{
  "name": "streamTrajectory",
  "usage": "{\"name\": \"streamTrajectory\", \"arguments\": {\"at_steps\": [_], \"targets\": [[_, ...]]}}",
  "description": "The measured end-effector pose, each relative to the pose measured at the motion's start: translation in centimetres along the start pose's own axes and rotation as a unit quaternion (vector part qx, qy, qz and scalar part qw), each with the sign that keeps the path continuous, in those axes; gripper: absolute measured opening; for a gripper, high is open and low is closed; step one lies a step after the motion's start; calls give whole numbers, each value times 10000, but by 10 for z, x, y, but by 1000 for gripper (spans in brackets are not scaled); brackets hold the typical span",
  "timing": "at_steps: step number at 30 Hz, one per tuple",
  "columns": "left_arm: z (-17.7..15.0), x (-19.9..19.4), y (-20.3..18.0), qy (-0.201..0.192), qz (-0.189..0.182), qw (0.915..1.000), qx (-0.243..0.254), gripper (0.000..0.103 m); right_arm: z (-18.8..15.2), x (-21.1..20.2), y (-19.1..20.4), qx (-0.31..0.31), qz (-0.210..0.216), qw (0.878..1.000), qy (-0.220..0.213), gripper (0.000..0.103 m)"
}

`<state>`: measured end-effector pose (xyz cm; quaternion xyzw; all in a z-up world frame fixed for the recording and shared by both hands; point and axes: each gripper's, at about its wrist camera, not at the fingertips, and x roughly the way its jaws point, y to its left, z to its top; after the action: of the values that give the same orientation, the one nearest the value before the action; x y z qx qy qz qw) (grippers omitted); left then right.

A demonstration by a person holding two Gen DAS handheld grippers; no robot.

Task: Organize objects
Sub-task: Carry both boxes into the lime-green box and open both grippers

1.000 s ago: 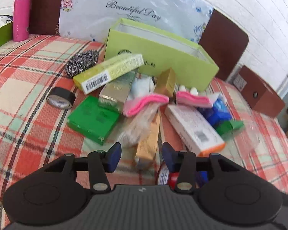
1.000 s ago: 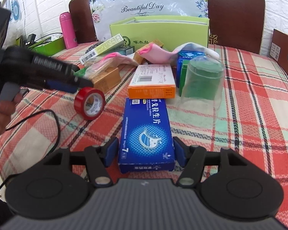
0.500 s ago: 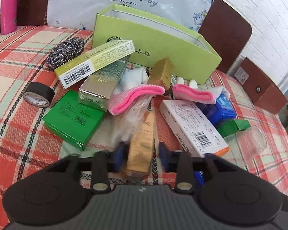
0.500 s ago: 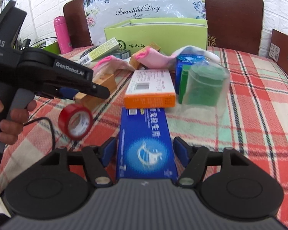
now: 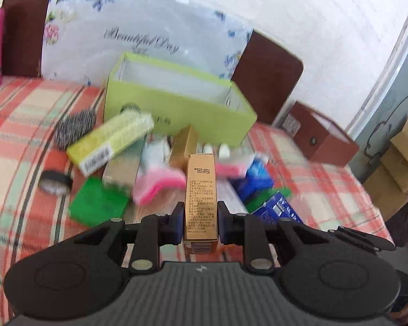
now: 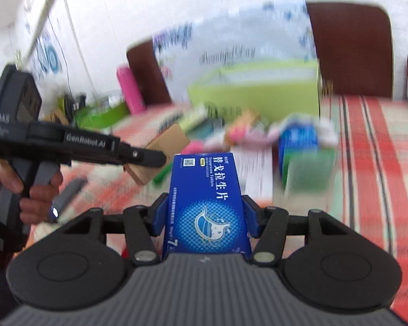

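Both tongs are loaded and clear of the surface. The left tongs clamp a gold box; the right tongs clamp a blue box. Straight ahead of each, beyond the clutter, stands the open green bin. The carry step looks underway; next, each box likely needs lifting over the bin's near wall, one at a time, before release.

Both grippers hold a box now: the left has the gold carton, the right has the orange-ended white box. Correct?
Not quite. The left gripper does clamp the gold carton, but the right wrist view shows the right gripper shut on the blue medicine box, not the orange-ended white one.
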<state>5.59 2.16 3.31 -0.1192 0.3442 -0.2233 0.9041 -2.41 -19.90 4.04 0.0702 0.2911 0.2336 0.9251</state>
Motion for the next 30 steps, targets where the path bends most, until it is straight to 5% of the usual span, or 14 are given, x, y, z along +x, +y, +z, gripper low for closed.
{"name": "streamTrajectory", "arguments": {"at_steps": [7, 15, 27, 29, 30], "targets": [[78, 27, -4, -572, 89, 9982, -149, 24, 84, 32, -12, -496, -563, 9951, -652, 56], [155, 94, 7, -458, 471, 9975, -273, 24, 168, 136, -56, -3, -1029, 9942, -307, 56], [187, 190, 54, 276, 781, 9960, -326, 24, 178, 265, -99, 28, -1515, 9868, 577, 55], [188, 196, 57, 149, 832, 9959, -319, 32, 176, 278, -101, -18, -1505, 9862, 696, 55], [188, 199, 58, 122, 857, 9958, -294, 56, 175, 283, -101, -44, -1532, 9853, 755, 58]]}}
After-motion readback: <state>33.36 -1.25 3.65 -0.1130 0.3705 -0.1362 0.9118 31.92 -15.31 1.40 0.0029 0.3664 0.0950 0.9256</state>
